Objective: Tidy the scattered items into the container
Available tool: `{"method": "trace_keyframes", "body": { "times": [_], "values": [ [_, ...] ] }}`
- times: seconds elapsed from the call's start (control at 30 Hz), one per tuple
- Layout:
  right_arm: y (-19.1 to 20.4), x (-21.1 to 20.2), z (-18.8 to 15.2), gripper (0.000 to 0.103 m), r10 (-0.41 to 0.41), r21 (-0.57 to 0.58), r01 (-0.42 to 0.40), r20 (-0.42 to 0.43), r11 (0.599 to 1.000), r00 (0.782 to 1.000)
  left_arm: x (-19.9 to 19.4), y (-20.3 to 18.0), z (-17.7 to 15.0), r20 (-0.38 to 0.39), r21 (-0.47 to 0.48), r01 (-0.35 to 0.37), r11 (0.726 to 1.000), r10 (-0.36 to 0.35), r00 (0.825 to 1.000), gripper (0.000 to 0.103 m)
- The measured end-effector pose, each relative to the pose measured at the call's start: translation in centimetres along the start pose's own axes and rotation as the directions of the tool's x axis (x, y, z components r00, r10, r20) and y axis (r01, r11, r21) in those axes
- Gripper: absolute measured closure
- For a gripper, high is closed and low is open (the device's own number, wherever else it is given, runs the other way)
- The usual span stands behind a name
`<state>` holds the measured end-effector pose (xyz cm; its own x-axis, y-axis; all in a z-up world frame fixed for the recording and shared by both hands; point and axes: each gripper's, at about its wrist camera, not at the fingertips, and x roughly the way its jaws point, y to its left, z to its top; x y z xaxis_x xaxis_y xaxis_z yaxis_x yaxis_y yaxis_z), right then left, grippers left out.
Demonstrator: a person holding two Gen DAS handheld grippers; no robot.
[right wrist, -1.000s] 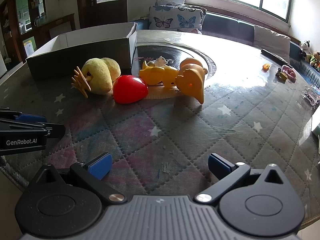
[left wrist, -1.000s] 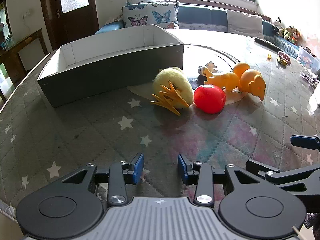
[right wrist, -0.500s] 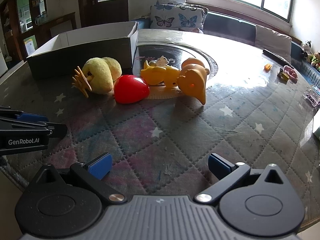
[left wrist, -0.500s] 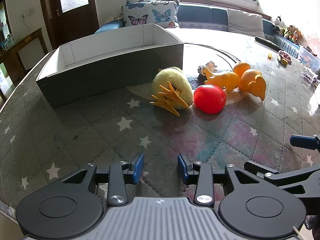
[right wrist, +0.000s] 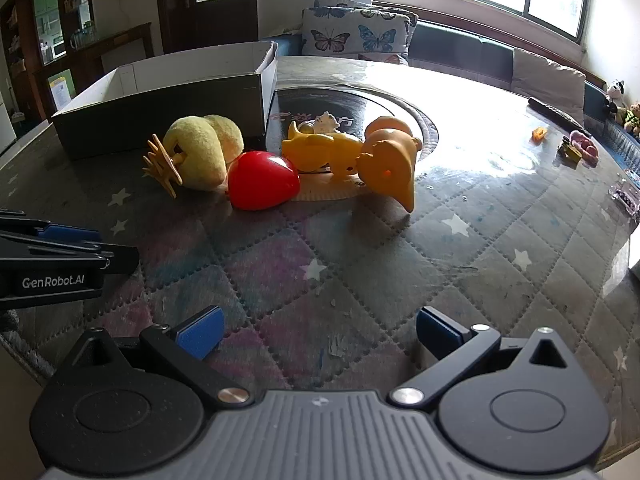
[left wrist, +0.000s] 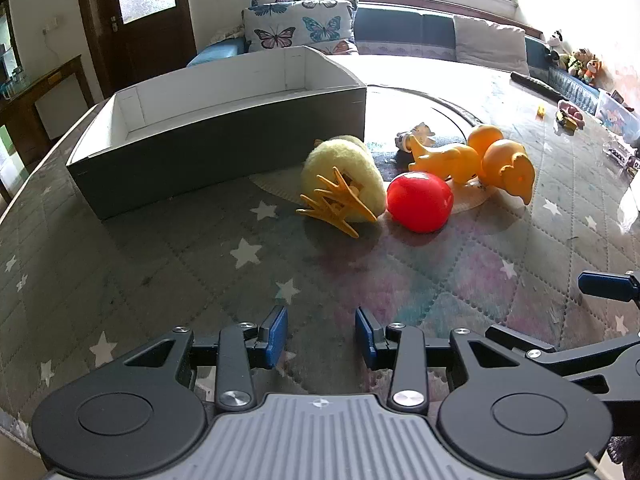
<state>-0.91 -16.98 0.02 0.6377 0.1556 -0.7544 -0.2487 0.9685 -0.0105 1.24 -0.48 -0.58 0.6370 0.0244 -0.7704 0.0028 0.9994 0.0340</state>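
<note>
Grippers first: the left gripper (left wrist: pixel 321 336), black plastic with flat blue pads, hovers low over the table with its jaws partly apart and nothing between them; the right gripper (right wrist: pixel 318 332) stands wide open beside it, also empty. Beneath both lies a quilted tablecloth (left wrist: pixel 168 264), diamond-stitched in grey and pink with white stars. Farther out the toys cluster together: a fuzzy yellow plush (left wrist: pixel 340 172) with a spiky yellow plastic claw clip (left wrist: pixel 334 206) against its near side, a glossy red heart-shaped toy (left wrist: pixel 420 202) touching it on the right, then a smooth yellow rubber animal (left wrist: pixel 448 158) and an orange rubber duck (left wrist: pixel 508 168), beak tipped down. Left of them sits the long rectangular cardboard box (left wrist: pixel 224 148), grey outside and white inside, its long axis running left to right, one end just behind the plush.
</note>
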Motion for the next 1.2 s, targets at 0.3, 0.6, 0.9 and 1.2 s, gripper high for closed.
{"method": "trace_keyframes", "body": {
  "times": [0.3, 0.6, 0.9, 1.2],
  "values": [
    [0.0, 0.3, 0.3, 0.0, 0.003, 0.001, -0.003, -0.003, 1.0, 1.0, 0.2, -0.1, 0.4, -0.005, 0.005, 0.0, 1.0, 0.0, 1.0, 0.063],
    [-0.1, 0.6, 0.6, 0.0, 0.008, 0.003, -0.008, -0.006, 1.0, 1.0, 0.6, -0.2, 0.8, -0.009, 0.009, 0.001, 1.0, -0.001, 1.0, 0.063],
    [-0.1, 1.0, 1.0, 0.0, 0.009, 0.001, -0.009, -0.01, 1.0, 1.0, 0.9, -0.2, 1.3, -0.014, 0.014, 0.003, 1.0, -0.002, 1.0, 0.063],
    [-0.1, 1.4, 1.5, 0.0, 0.011, 0.0, -0.011, -0.013, 1.0, 1.0, 1.3, -0.2, 1.9, -0.02, 0.019, 0.01, 1.0, -0.01, 1.0, 0.063]
  ]
}}
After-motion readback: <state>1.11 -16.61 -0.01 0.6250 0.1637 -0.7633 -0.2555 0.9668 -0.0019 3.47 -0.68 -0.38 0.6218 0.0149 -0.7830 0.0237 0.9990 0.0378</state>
